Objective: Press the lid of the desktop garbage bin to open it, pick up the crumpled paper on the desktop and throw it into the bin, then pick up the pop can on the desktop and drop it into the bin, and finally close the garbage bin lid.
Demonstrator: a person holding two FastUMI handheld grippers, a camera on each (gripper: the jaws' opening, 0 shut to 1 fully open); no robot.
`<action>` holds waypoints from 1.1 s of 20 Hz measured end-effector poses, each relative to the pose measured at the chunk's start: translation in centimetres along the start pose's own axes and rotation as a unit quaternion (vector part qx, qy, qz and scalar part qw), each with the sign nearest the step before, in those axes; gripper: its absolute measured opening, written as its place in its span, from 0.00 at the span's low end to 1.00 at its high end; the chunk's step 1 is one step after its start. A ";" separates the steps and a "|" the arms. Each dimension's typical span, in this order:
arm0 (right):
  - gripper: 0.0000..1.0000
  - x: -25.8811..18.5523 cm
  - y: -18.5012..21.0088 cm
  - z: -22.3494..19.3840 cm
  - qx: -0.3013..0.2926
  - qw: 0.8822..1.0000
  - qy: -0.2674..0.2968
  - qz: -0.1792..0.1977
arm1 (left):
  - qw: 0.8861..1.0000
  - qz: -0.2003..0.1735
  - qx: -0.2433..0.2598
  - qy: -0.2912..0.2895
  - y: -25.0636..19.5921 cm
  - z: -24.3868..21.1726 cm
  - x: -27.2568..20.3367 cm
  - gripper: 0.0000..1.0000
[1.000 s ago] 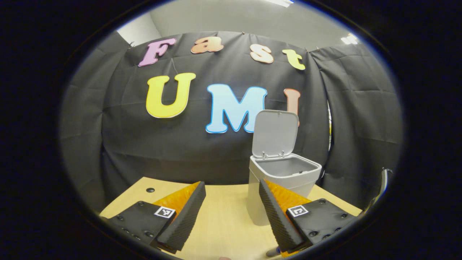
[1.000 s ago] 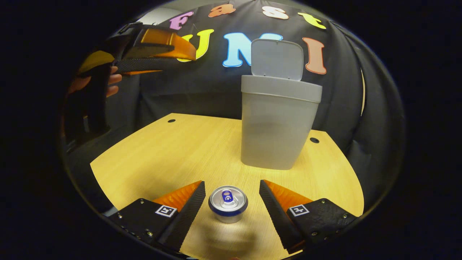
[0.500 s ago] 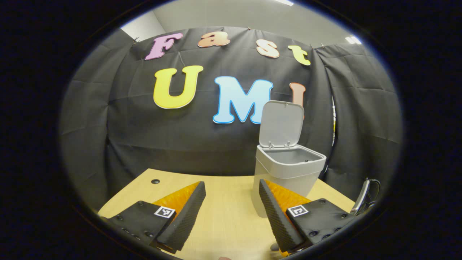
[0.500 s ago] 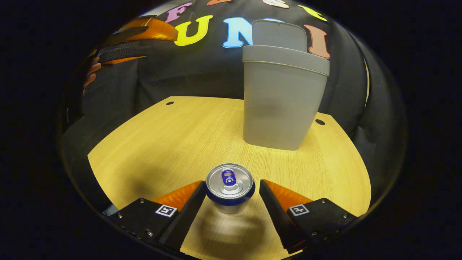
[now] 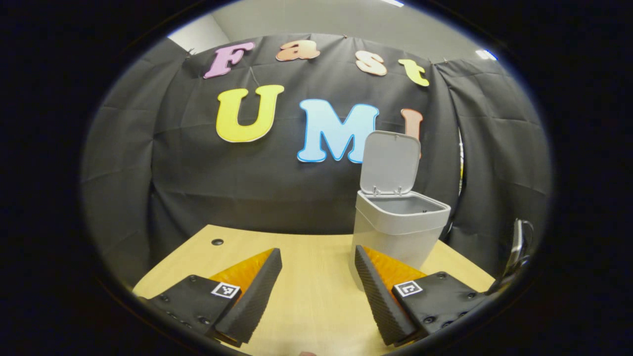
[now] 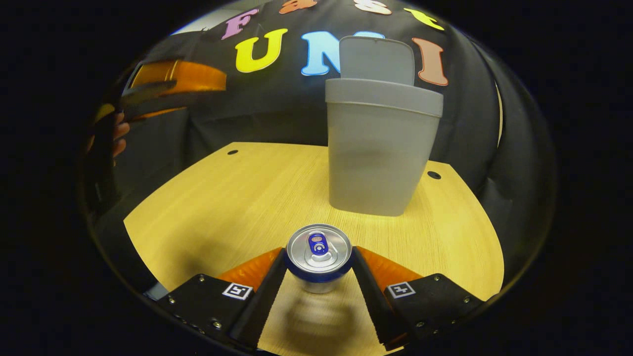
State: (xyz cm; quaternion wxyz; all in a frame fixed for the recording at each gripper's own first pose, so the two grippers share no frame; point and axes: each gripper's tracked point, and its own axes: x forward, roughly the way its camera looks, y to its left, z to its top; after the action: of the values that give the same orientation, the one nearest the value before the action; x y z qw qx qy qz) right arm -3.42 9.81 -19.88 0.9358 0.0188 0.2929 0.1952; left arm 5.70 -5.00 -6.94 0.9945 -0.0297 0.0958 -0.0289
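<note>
Now, with the right tongs (image 6: 319, 269) closed on the silver blue-tabbed pop can (image 6: 319, 253) at lower centre, lift it straight toward the open grey plastic bin (image 6: 380, 148) (left tongs (image 5: 316, 287) gape empty).

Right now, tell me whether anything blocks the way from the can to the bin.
Nothing visible does. The right tongs are closed on the pop can, and only bare desktop lies between it and the bin. The lid stands open. The left tongs hang open, off to the side.
</note>
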 end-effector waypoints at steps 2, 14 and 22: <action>0.83 -1.3 -0.4 2.3 0.005 1.000 -0.025 -0.003 | 1.000 0.005 0.000 0.000 0.4 -0.2 -0.2 0.98; 0.83 -5.5 -3.4 20.0 -0.069 0.977 -0.200 -0.029 | 0.999 0.025 -0.003 -0.032 1.8 2.1 -1.8 0.98; 0.83 -5.4 -5.4 28.8 -0.102 0.947 -0.296 -0.072 | 0.999 0.034 0.008 -0.037 2.7 3.0 -1.4 0.97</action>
State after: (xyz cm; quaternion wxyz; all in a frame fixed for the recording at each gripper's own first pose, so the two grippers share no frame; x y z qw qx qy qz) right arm 10.43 5.05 6.11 0.9889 -0.0405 -0.0179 0.1418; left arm 5.04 -2.11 -3.90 0.9980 -0.0197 0.0593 0.0050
